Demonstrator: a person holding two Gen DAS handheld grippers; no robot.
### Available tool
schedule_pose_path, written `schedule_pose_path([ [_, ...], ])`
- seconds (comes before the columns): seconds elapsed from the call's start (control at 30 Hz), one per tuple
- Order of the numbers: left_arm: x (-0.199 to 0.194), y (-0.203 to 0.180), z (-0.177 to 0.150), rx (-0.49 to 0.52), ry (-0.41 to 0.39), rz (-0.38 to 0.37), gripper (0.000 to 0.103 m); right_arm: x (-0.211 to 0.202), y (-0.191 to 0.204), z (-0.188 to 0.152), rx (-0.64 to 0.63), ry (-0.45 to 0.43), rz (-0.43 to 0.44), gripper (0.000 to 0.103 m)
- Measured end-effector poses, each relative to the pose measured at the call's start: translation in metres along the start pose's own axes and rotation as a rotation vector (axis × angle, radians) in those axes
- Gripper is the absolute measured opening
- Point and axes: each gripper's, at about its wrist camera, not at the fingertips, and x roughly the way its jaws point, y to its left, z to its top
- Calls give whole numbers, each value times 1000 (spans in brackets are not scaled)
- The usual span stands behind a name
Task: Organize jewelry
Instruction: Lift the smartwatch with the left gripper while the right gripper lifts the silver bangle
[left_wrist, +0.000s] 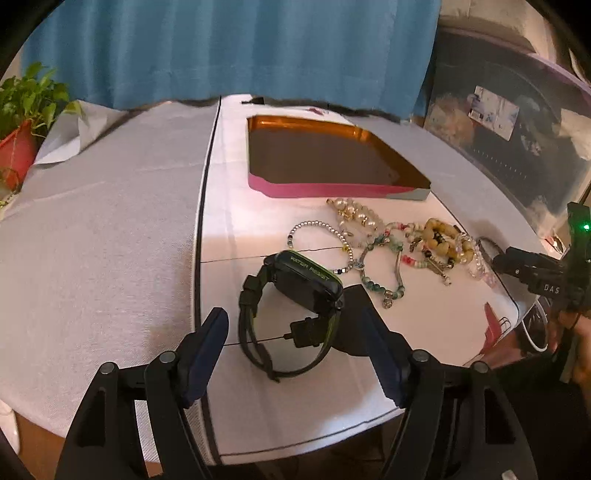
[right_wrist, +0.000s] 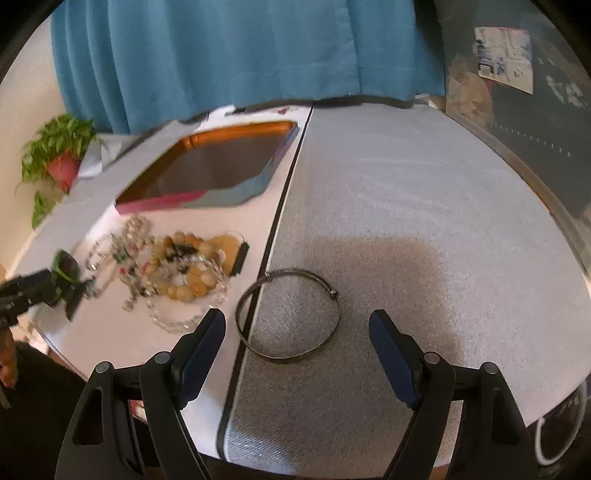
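Observation:
A black digital watch (left_wrist: 291, 310) with green trim lies on the white mat between the open fingers of my left gripper (left_wrist: 295, 332); it also shows in the right wrist view (right_wrist: 66, 273). A pile of bead bracelets (left_wrist: 388, 240) lies behind it, before an open box (left_wrist: 332, 188) with a brown inside and pink front wall. In the right wrist view a thin metal bangle (right_wrist: 290, 314) lies flat on the grey cloth, just ahead of my open, empty right gripper (right_wrist: 297, 336). The bracelets (right_wrist: 177, 269) and the box (right_wrist: 207, 199) sit to its left.
A potted plant (left_wrist: 22, 122) stands at the far left table edge. A blue curtain (left_wrist: 240, 48) hangs behind the table. A dark storage bin (left_wrist: 517, 140) stands at the right. The right gripper's body (left_wrist: 546, 273) shows at the right edge.

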Motion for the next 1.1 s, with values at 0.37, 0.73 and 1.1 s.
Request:
schedule_pose_path([
  [0.37,11,-4,7,31,4,7,41,8,13,3,-82,-7,-55,63],
  [0.73,-6,-10,10,-1,-21,11,41,-18,13,5,-16,-63,-32,63],
  [1.1,-80,-42,40,5,-156,0,41,-100,52,12,10,-205,26,63],
])
